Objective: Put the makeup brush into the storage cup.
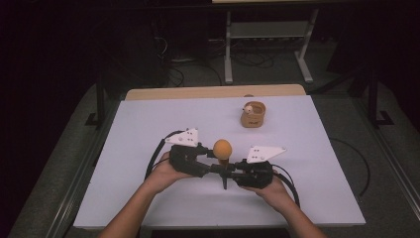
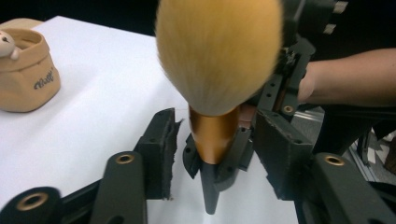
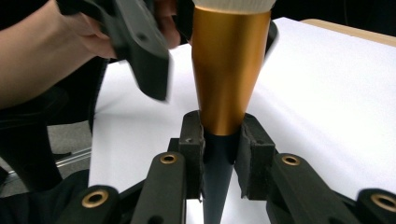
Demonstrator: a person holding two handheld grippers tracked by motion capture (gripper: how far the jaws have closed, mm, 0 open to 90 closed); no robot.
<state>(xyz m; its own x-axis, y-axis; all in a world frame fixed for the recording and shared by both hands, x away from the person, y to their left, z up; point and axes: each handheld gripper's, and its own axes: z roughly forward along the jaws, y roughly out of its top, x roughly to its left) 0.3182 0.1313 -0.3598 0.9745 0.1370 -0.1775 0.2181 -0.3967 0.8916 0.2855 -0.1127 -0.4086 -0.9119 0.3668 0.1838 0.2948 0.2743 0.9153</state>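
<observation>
Two grippers at brush: right fingers clamping handle, left fingers apart, clear. Handover done; next, carry to pouch.

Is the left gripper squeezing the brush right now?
No, in the left gripper view the left gripper stands open, its pads clear of the brush, whose handle the right gripper clamps.

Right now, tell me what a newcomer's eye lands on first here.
The makeup brush with its fluffy orange head, upright at the table's near middle. The right gripper clamps its dark handle; the left gripper stands open around it. Farther back sits a tan pouch.
</observation>
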